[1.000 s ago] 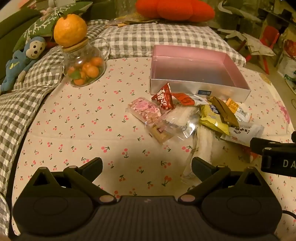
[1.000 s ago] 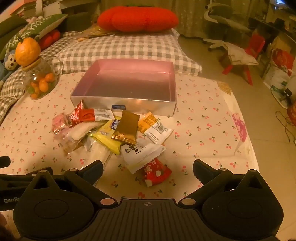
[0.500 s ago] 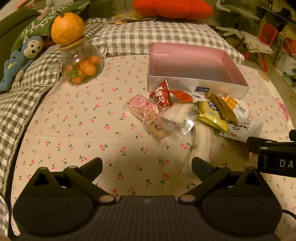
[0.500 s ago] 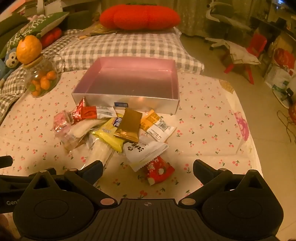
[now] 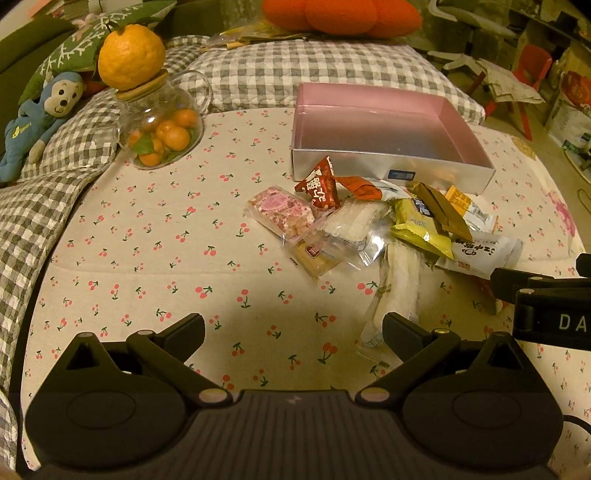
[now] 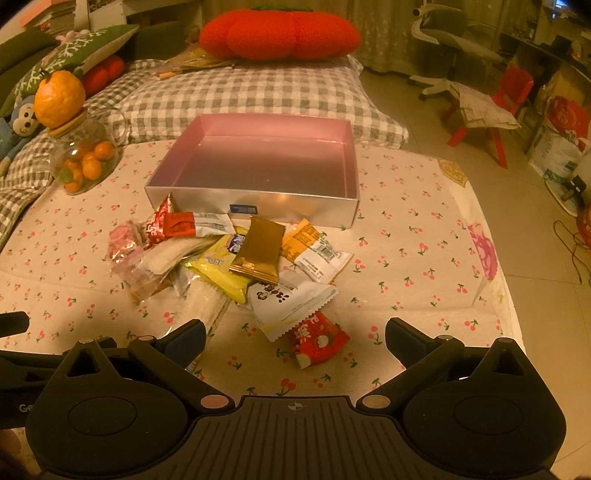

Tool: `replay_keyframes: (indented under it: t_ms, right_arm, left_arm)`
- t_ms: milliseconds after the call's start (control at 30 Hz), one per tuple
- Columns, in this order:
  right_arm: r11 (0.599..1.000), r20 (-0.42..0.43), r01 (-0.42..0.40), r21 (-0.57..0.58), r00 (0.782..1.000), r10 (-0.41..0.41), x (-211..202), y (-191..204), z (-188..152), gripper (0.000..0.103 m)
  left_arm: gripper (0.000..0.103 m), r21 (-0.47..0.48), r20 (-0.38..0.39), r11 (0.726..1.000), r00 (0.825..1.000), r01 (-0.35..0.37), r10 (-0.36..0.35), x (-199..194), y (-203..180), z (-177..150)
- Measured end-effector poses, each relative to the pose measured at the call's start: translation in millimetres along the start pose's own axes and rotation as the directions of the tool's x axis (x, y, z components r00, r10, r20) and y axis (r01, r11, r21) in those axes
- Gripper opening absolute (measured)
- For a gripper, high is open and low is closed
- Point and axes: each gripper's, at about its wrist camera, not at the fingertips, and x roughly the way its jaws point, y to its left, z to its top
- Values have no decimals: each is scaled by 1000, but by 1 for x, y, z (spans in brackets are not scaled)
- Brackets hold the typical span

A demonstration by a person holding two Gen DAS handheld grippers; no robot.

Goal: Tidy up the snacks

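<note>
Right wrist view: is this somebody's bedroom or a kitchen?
Probably a bedroom or living room at home, not a kitchen: a checked pillow, a toy monkey and a soft red cushion lie around the cherry-print cloth.

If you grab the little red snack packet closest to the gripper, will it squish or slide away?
The red snack packet looks puffy and crinkled, so it would probably squish a bit. It seems small and light, so a nudge might slide it on the cherry cloth. Its shiny wrapper could be slippery between the open right gripper.
</note>
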Motion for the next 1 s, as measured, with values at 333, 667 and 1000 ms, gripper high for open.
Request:
replay_keyframes:
  t_ms: [333,667,1000]
  right_arm:
    - [1000,1,-1,0,1000,1,0,0,0,103]
    - [1000,1,-1,1,1000,1,0,2,0,103]
    - [1000,2,-1,2,1000,1,-1,1,0,103]
  left_arm:
    - [103,1,1,1000,1000,-1,1,0,-1,-1]
    - [103,5,0,1000,1000,0,0,1,-3,-1]
    - [103,5,-1,1000,1000,0,0,1,-3,-1]
